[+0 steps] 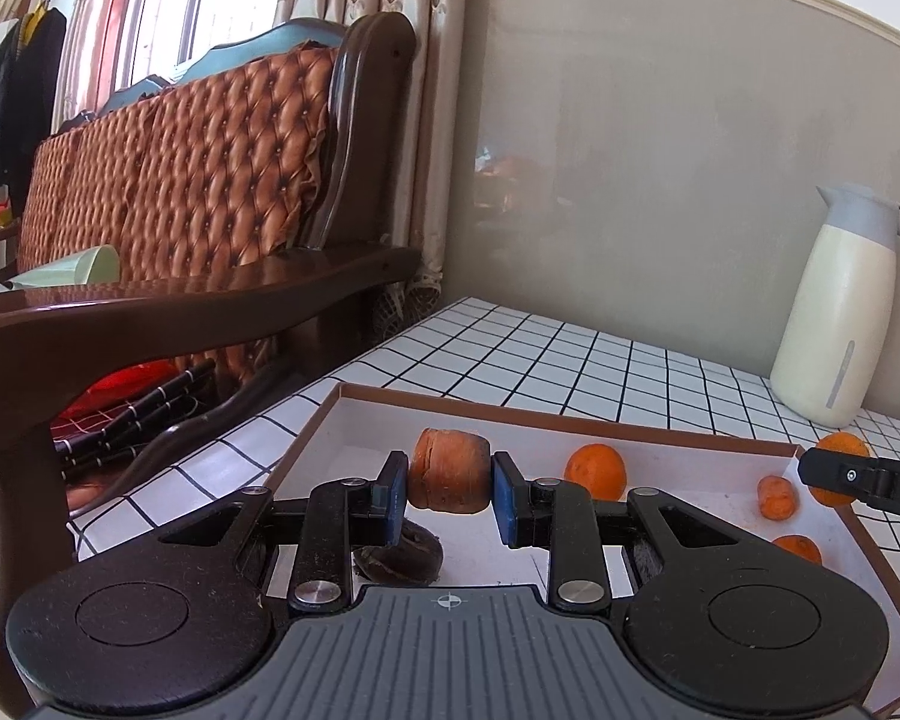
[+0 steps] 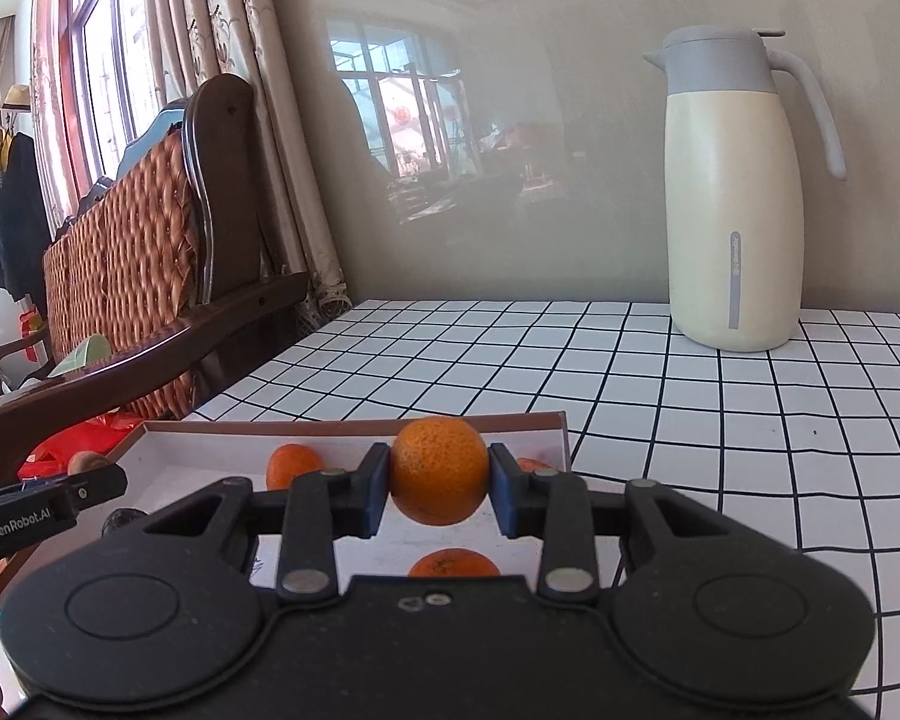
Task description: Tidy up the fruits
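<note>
Fruit (image 2: 438,471) above tray rim (image 2: 354,425), seemingly

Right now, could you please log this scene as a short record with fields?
left gripper: shut on a carrot chunk
right gripper: shut on a mandarin
tray: holds loose mandarins, a small carrot piece, a dark shrivelled fruit
table: checked cloth
jug: upright at the wall
</note>
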The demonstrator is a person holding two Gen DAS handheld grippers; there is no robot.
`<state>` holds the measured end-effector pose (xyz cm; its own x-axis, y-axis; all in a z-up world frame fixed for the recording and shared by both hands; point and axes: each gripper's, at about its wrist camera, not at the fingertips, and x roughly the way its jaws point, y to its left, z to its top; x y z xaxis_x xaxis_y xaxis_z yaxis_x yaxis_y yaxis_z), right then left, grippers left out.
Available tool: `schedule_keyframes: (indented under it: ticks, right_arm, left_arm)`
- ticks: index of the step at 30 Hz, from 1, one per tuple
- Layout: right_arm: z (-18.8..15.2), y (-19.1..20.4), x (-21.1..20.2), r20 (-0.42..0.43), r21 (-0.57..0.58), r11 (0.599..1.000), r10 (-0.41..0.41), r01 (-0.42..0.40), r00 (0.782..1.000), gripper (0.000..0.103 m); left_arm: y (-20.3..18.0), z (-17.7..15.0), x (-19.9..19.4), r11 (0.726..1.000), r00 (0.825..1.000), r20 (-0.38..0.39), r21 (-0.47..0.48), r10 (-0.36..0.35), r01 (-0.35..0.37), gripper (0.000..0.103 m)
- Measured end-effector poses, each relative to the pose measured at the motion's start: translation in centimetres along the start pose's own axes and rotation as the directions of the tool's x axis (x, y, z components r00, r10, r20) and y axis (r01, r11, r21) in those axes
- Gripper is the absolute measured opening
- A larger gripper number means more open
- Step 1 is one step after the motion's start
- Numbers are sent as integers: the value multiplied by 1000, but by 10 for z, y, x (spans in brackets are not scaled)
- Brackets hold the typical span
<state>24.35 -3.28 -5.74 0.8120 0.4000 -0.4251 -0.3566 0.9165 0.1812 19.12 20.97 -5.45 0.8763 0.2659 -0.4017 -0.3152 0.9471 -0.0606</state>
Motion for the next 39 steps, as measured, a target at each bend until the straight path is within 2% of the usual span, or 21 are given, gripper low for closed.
schedule_keyframes:
  ticks: [20, 23, 24, 25, 26, 27, 29, 31, 33, 39]
  right_arm:
    - [2, 6, 13, -28, -41, 999, -6, 4, 1000, 26]
    - [3, 5, 16, -31, -44, 999, -14, 13, 999, 29]
    - [3, 5, 16, -25, -48, 999, -21, 20, 999, 37]
    - [3, 5, 16, -15, -45, 998, -34, 34, 999, 58]
    - [4, 5, 13, 3, -33, 998, -45, 45, 999, 71]
    - [5, 5, 7, 48, -25, 998, -56, 57, 997, 84]
    - [7, 6, -4, 103, -34, 998, -55, 59, 993, 87]
    - [12, 4, -13, 151, -18, 999, -43, 46, 988, 98]
    - [14, 1, -22, 199, 6, 1000, -24, 23, 980, 97]
    - [17, -5, -30, 220, 12, 1000, -3, 0, 976, 97]
  left_arm:
    - [-4, 2, 10, 1000, 1000, -6, -5, 13, -13, 30]
    - [-5, 3, 13, 1000, 1000, -5, -6, 28, -28, 30]
    - [-5, 4, 15, 999, 999, -6, -11, 36, -36, 33]
    - [-4, 5, 17, 999, 999, -16, -18, 38, -39, 44]
    - [-3, 5, 18, 999, 999, -26, -33, 42, -43, 90]
    - [-2, 6, 16, 997, 998, -17, -53, 59, -60, 103]
    - [-2, 8, 7, 997, 997, 40, -47, 71, -69, 103]
    - [-3, 12, 1, 996, 993, 77, -20, 89, -88, 103]
    - [1, 15, -2, 995, 992, 87, -40, 93, -90, 103]
    - [6, 15, -9, 993, 989, 96, -33, 113, -111, 103]
